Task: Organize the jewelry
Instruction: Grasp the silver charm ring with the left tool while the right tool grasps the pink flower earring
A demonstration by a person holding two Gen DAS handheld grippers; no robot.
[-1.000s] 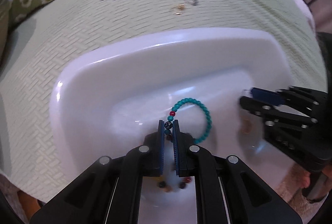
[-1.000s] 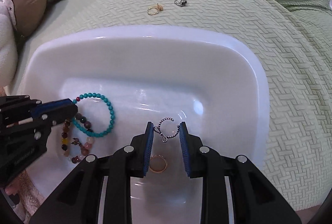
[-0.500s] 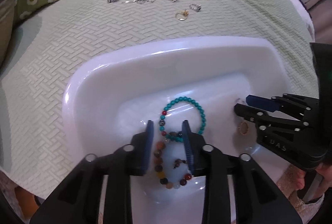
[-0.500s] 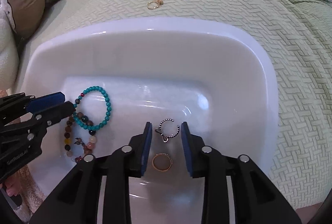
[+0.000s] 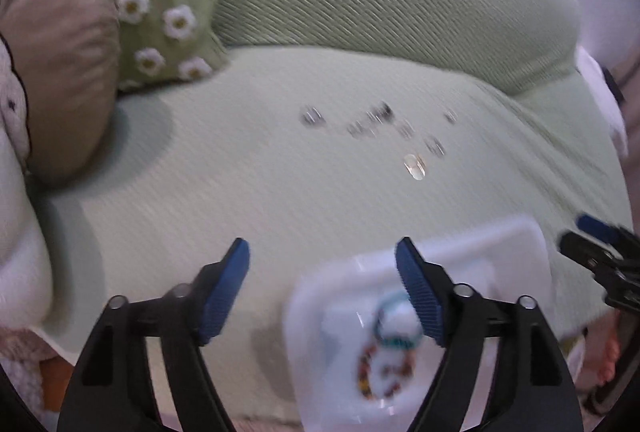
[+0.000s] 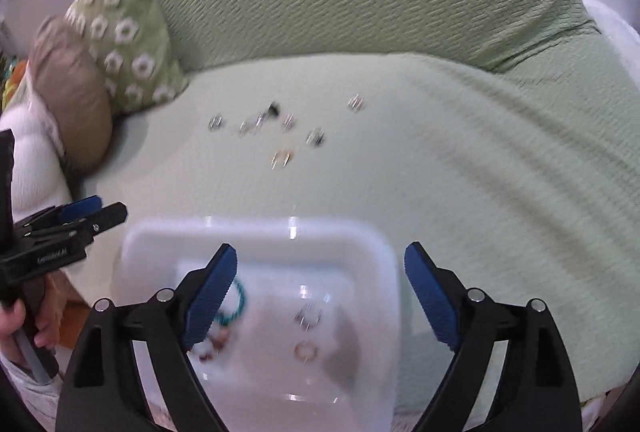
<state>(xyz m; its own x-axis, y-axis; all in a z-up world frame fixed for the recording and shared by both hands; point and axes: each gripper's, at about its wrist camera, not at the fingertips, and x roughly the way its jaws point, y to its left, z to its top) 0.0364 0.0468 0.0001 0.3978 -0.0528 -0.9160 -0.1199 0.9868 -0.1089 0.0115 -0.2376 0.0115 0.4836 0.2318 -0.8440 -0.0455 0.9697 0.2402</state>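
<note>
Both hand-held grippers, left (image 5: 322, 252) & right (image 6: 320, 258), spread wide w/ nothing held, above white tray (image 6: 256, 232).

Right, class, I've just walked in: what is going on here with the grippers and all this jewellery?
A person is sorting jewellery on a green sofa cover with two handheld grippers. The left gripper and right gripper are both open and empty. The white plastic tray already holds a turquoise bead bracelet, a multicoloured bead bracelet and two small rings. Several small metal pieces lie on the cover beyond the tray.
</note>
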